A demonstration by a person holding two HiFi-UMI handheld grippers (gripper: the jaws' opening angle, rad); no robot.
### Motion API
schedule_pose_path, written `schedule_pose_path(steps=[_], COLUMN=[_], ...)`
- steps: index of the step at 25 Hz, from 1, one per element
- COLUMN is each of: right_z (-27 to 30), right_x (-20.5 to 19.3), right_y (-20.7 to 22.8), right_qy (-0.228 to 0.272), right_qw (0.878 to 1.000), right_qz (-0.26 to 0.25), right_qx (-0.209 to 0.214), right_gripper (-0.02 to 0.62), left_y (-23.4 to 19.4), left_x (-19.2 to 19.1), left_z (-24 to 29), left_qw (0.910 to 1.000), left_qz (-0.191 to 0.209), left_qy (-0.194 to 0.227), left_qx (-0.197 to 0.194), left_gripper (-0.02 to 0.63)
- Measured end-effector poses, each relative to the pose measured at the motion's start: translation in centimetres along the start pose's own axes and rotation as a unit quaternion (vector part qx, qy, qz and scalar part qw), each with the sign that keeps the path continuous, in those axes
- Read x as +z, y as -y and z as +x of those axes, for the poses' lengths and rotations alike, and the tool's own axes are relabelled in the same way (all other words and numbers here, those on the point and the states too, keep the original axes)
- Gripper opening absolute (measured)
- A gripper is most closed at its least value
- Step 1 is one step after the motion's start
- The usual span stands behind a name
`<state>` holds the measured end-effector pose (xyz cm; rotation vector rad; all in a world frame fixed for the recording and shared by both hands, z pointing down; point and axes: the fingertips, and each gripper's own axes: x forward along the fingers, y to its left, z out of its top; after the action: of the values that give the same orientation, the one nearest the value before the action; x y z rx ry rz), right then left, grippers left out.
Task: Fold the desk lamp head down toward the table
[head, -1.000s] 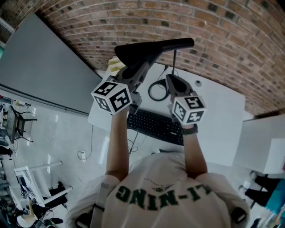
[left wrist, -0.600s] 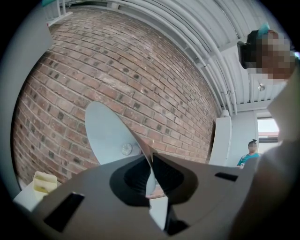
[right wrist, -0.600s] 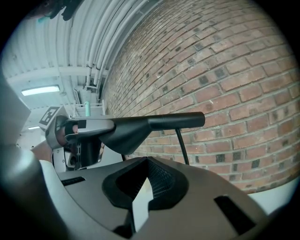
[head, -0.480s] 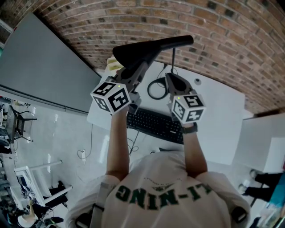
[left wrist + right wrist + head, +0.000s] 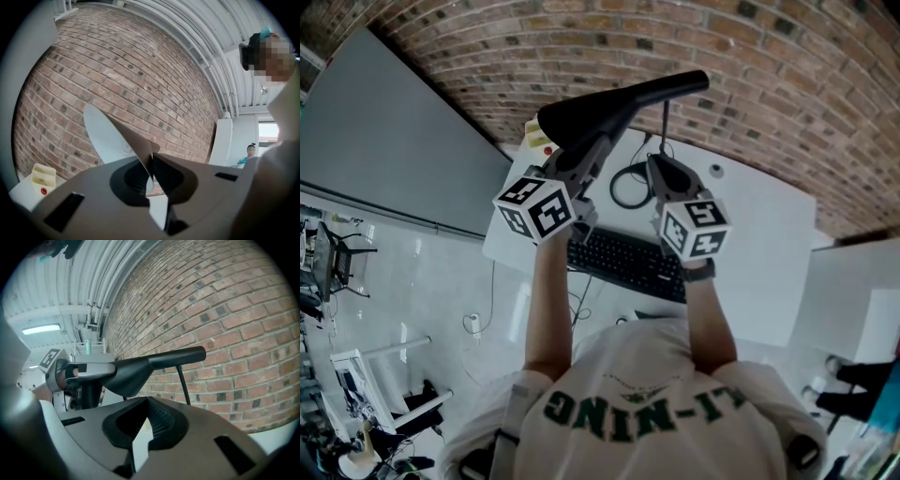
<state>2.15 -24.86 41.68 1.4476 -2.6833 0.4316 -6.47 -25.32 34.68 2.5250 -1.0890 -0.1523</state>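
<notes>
The black desk lamp head stretches nearly level above the white table, wide end at the left, on a thin stem. My left gripper is shut on that wide end. In the left gripper view the lamp head's pale underside runs edge-on into the left gripper, pinched between the pads. My right gripper hangs below the lamp head near the stem, shut with nothing in it. The right gripper view shows the lamp head above my right gripper, with the stem behind.
A black keyboard lies on the table under my hands, and a looped black cable lies behind it. A pale yellow box sits at the table's far left corner. A brick wall stands right behind the table.
</notes>
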Motion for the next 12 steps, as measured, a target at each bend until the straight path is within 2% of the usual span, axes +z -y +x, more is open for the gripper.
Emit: schedule_pose_path(steps=[12], right_z=[0.0], right_x=[0.0], right_y=[0.1], right_qy=[0.007], right_qw=[1.0], right_qz=[0.003], right_qx=[-0.006], right_gripper=[-0.002], left_y=[-0.6], left_x=[-1.5], left_z=[-0.1], left_qw=[0.9998], left_qz=[-0.02], left_qy=[-0.009], left_qx=[-0.003], left_gripper=[0.016])
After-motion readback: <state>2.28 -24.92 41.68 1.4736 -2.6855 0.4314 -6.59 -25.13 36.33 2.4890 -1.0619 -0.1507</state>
